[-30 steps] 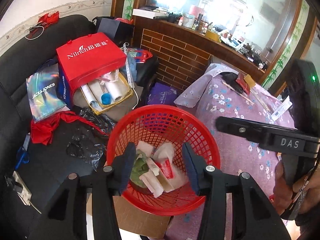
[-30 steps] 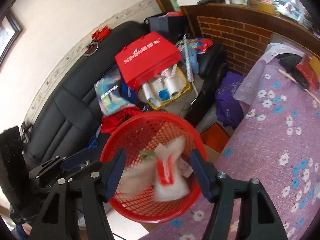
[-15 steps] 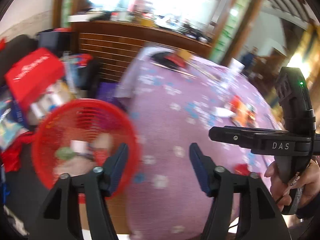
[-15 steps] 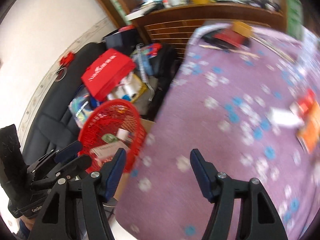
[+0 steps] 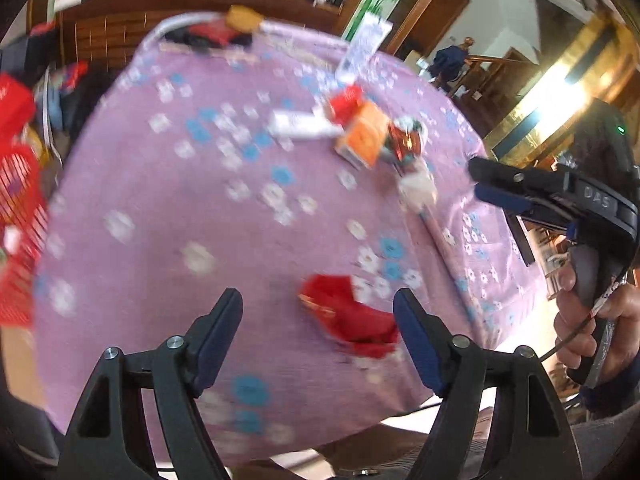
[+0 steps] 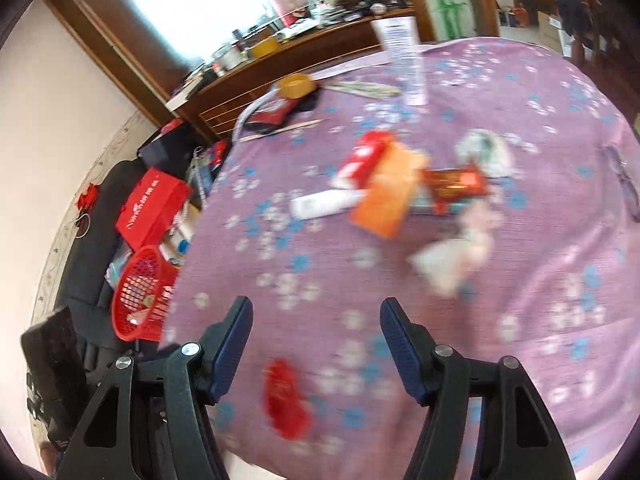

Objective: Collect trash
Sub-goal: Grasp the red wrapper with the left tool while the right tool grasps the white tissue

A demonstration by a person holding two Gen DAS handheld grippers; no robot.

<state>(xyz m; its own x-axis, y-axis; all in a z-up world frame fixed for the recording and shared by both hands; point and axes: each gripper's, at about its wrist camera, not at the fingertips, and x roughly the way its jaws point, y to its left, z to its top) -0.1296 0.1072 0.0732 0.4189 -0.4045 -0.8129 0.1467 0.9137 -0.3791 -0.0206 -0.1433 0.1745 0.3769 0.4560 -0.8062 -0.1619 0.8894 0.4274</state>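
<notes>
Both grippers are open and empty above the purple flowered table (image 5: 168,208). My left gripper (image 5: 318,334) hangs over a crumpled red wrapper (image 5: 348,314) near the front edge; the same wrapper shows in the right wrist view (image 6: 286,398), left of my right gripper (image 6: 316,338). Farther on lies a pile of trash: an orange box (image 6: 390,196), a red carton (image 6: 362,156), a white tube (image 6: 324,205), a red foil wrapper (image 6: 454,184) and crumpled white paper (image 6: 460,252). The red trash basket (image 6: 140,298) with litter stands off the table's left side. The right gripper also shows in the left wrist view (image 5: 492,184).
A white tube (image 6: 404,60) stands upright at the table's far side, near a yellow bowl (image 6: 296,85) and chopsticks. A black sofa (image 6: 88,240) with a red bag (image 6: 150,208) lies beyond the basket. A wooden counter (image 6: 304,52) runs along the back.
Both grippers have swung right, away from the red basket, and now face the tabletop. The trash pile and the red wrapper have come into view. Both stay open.
</notes>
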